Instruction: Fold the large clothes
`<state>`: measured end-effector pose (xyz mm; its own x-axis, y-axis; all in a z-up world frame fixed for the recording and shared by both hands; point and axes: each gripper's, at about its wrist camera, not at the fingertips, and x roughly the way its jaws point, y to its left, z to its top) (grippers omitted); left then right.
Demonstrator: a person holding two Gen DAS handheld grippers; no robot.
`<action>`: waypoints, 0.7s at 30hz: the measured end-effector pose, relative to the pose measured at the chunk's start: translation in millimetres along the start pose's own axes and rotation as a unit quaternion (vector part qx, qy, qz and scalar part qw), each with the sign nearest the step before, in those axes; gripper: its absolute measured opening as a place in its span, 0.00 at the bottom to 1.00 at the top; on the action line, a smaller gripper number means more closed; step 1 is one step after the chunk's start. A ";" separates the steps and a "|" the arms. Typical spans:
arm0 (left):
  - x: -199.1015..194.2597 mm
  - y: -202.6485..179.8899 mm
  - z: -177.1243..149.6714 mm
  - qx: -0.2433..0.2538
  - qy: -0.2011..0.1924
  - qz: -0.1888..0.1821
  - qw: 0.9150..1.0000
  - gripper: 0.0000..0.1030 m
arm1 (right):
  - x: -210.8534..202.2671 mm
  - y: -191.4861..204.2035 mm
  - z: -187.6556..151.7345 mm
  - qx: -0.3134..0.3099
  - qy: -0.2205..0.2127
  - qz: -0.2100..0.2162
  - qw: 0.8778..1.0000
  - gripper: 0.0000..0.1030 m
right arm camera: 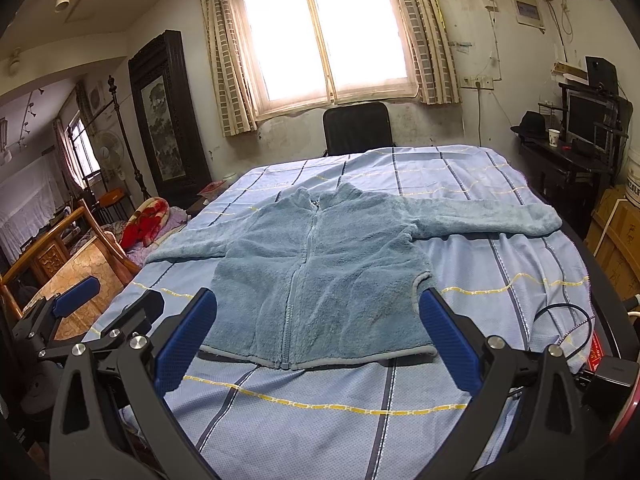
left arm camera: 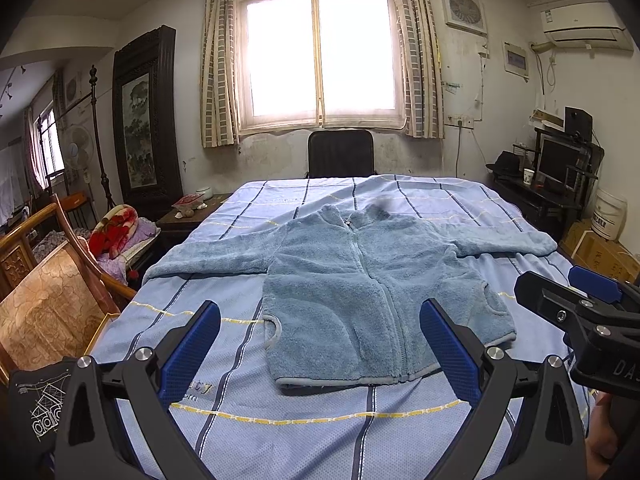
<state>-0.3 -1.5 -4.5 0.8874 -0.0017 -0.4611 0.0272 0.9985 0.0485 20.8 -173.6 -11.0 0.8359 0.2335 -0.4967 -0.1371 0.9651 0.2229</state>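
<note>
A jacket [left arm camera: 372, 280] lies spread on the bed [left arm camera: 320, 432], chair [left arm camera: 341, 154] behind.

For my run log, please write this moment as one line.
phase: before first fold | blue fleece zip jacket: flat on striped blue bedsheet, sleeves spread | left gripper: open, empty | right gripper: open, empty

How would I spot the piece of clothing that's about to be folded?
Find the big bed with the pale blue striped sheet under the window. Lying flat in its middle is the fluffy blue jacket, zipped up, sleeves spread wide. It is the only garment on the sheet, darker and fuzzier than it.
</note>
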 end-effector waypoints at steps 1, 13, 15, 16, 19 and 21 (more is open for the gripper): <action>0.2 -0.1 0.0 0.000 0.001 0.000 1.000 0.97 | -0.1 -1.0 0.4 0.003 0.000 0.001 1.000 0.96; 1.2 0.0 0.1 0.000 -0.001 0.001 1.000 0.97 | 2.2 0.1 -1.4 0.001 0.007 0.001 1.000 0.96; 3.0 0.7 -0.4 0.000 -0.001 0.002 1.000 0.97 | 2.9 -0.2 -1.9 0.002 0.012 0.000 1.000 0.96; 3.7 0.6 -0.4 0.000 0.000 0.002 1.000 0.97 | 3.5 -0.7 -2.1 0.001 0.016 -0.001 1.000 0.96; 4.0 0.7 -0.5 0.001 -0.001 0.002 1.000 0.97 | 4.7 -0.8 -2.1 -0.003 0.024 -0.005 1.000 0.96; 3.8 0.8 -0.7 0.001 0.000 0.002 1.000 0.97 | 3.7 -0.6 -2.4 -0.003 0.012 -0.003 1.000 0.96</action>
<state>2.8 -0.7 -6.8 0.8879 0.0026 -0.4601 0.0241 0.9983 0.0522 22.7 -173.1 -15.0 0.8241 0.2310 -0.5172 -0.1357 0.9670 0.2157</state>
